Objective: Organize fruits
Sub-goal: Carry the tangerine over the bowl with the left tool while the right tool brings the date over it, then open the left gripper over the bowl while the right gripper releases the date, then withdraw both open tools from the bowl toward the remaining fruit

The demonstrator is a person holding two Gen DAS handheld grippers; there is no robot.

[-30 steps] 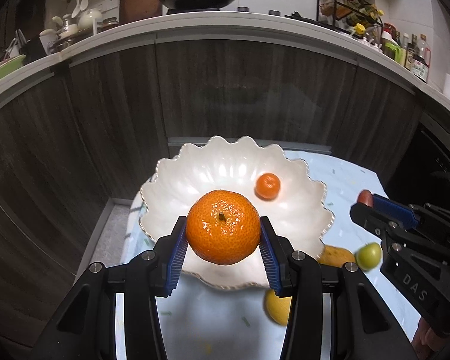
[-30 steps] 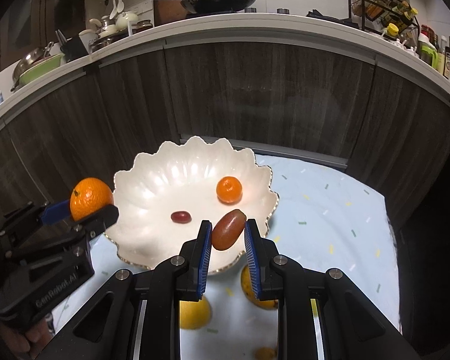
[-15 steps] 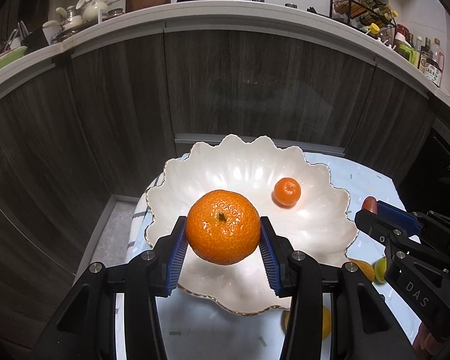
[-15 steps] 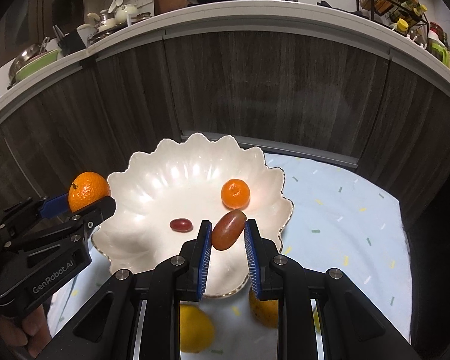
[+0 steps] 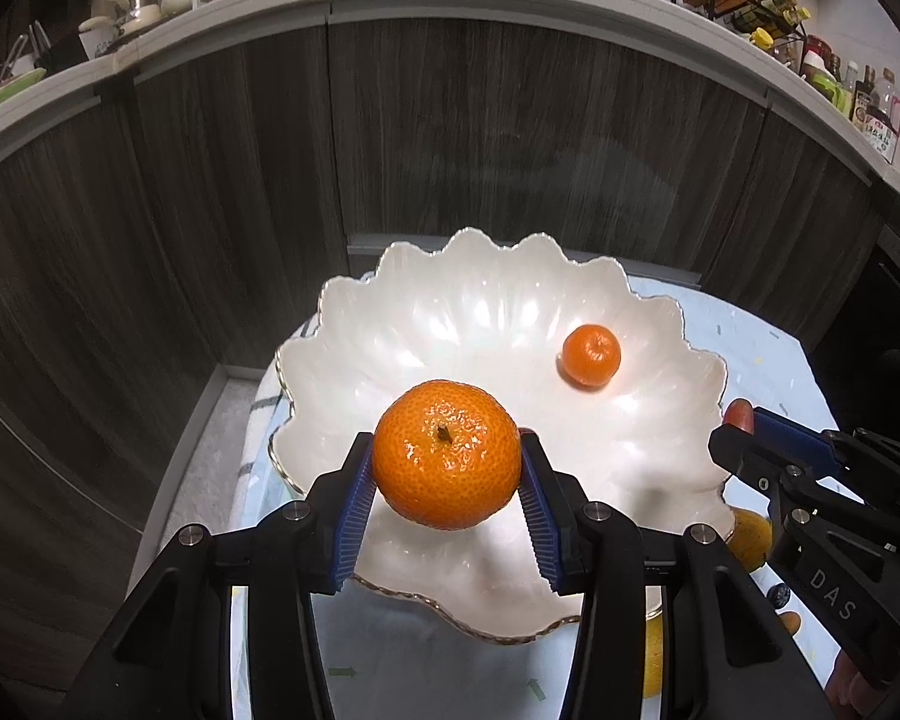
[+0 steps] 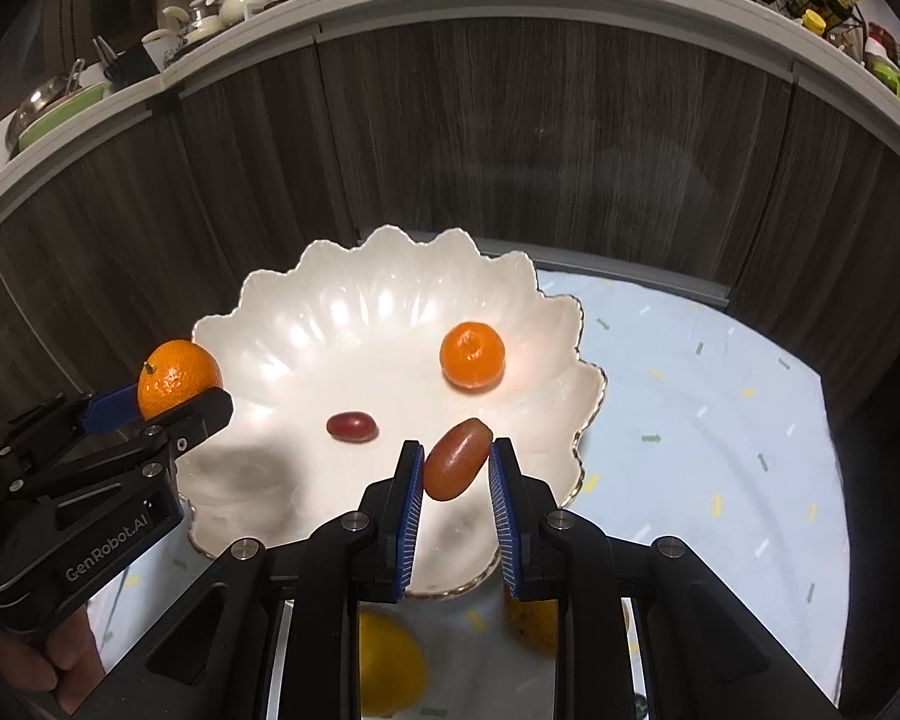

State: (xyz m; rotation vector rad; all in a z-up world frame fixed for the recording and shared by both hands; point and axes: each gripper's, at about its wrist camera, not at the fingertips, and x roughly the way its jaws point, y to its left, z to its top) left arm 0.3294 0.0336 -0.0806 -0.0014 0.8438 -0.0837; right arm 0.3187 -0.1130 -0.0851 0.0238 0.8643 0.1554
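Your left gripper (image 5: 447, 471) clamps a large mandarin (image 5: 446, 453) above the near left part of the scalloped white bowl (image 5: 480, 312); your right gripper (image 6: 453, 474) pinches a reddish oblong fruit (image 6: 456, 467), its long axis tilted up to the right, over the bowl's near right rim. Both drops lie straight below. Inside the bowl sit a small mandarin (image 6: 471, 354) and a dark red fruit (image 6: 351, 425). Yellow fruits (image 6: 387, 666) in front of the bowl are half hidden.

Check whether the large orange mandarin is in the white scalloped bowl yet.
Not yet: the large orange mandarin hangs clamped in the left tongs above the white scalloped bowl, its shadow on the floor below.
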